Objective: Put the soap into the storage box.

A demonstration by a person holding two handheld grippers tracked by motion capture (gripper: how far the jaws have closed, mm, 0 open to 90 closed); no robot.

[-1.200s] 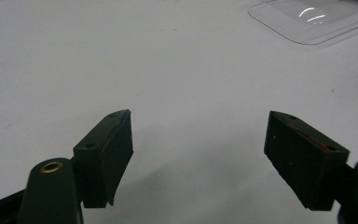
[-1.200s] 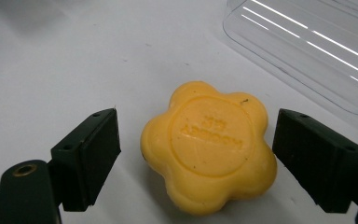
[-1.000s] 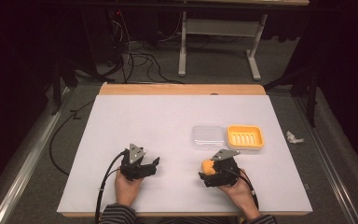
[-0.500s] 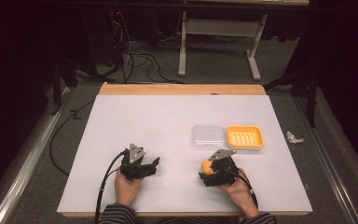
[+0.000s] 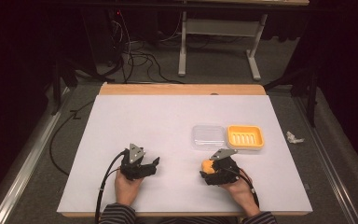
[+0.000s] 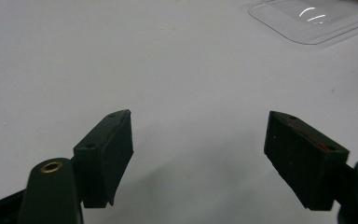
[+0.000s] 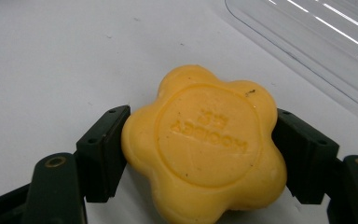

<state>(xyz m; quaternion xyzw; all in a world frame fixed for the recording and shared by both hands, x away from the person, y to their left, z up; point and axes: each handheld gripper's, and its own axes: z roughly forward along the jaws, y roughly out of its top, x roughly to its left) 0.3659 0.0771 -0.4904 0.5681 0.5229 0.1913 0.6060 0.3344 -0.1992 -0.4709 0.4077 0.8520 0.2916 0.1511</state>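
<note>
At the lower right of the high view, the right gripper [image 5: 210, 171] pinches a yellow flower-shaped soap [image 7: 205, 149] between both jaws. The orange soap dish [image 5: 245, 137] lies just up-right, nearest this hand. At lower left, the left gripper [image 5: 144, 167] rests spread, empty.

This is looking like a lab or test room rather than a home. A white table [image 5: 168, 121] with a wooden edge is standing on grey carpet, with black cables [image 5: 135, 58] trailing on the floor beyond its far edge. Behind those, a bare desk frame [image 5: 219, 42] is standing against darkness.
</note>
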